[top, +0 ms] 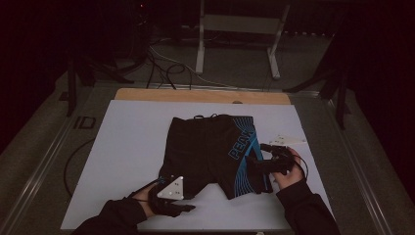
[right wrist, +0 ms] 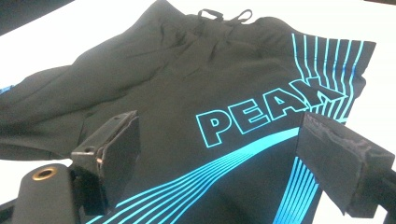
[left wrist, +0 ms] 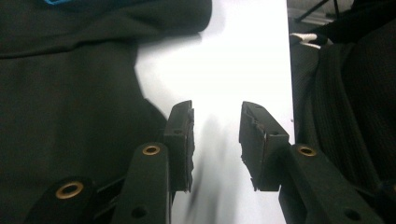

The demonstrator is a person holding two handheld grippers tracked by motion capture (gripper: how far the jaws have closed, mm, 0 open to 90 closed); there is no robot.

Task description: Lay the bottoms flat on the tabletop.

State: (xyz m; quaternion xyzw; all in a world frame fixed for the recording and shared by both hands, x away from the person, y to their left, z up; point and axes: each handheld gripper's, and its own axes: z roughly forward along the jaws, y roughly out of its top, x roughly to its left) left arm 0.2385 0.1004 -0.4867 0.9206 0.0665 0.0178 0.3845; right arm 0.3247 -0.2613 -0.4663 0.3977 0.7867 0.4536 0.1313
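Nearest you, your left gripper (top: 182, 192) sits at the near hem of the shorts' (top: 210, 147) left leg, its jaws parted a little with bare white worktop (left wrist: 243, 56) between them; in the left gripper view the dark fabric (left wrist: 70, 93) lies just beside the left-hand jaw, not between the pads. Nothing is pinched there. Your right gripper (top: 255, 165) hovers over the other leg, jaws spread wide above the blue stripes and the PEAK lettering (right wrist: 266, 112), and it holds nothing either.

The shorts lie flat in the middle of the white sheet, waistband and drawstring (top: 205, 116) at the far side, legs toward you. A small white item (top: 284, 140) rests just beyond your right hand, near the edge of the fabric.

The risks, as I judge them: if you close the left gripper where it stands, you will likely bite the worktop or catch only the very edge of the hem, and the cloth will slip out as you lift. On the right, a grip taken in the middle of the leg may gather one layer only, so the leg bunches rather than folds. Pulling with one side held and the other loose would drag the whole garment askew, and could sweep that white item along
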